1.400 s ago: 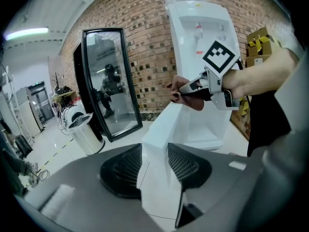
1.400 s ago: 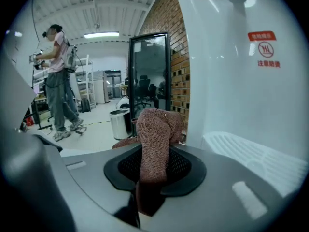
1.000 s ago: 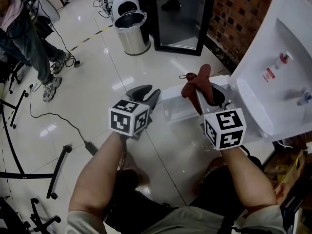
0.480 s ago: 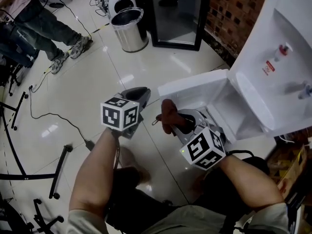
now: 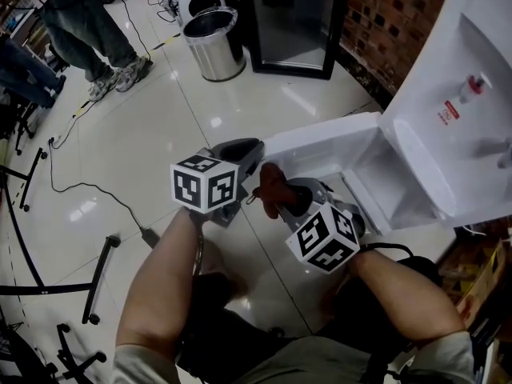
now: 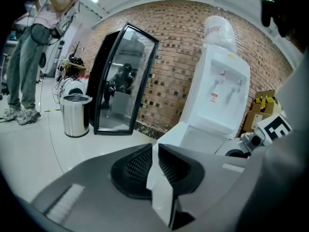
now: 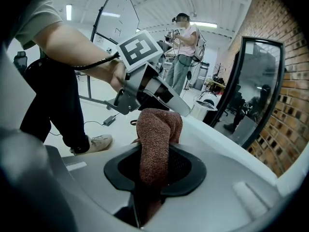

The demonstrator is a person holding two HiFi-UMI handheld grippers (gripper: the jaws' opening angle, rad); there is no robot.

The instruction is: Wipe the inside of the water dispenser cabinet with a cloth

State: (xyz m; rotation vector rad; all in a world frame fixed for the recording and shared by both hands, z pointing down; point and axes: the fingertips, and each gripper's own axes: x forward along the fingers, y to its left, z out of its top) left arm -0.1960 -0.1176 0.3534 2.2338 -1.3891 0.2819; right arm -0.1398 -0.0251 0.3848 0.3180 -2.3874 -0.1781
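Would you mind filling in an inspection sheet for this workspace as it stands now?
Surface: glossy floor, reflecting the lights.
Job's things: water dispenser; cabinet door open; cloth outside the cabinet.
Clutter: steel bin; cardboard boxes.
Grippers: left gripper has just been closing, clamped on the door's edge; right gripper shut on the cloth.
Cables: black cable across the floor.
Surroundings: brick wall; black-framed glass panel; standing person.

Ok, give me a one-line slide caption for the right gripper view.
Right gripper clamped on a reddish-brown cloth, beside the open cabinet door.
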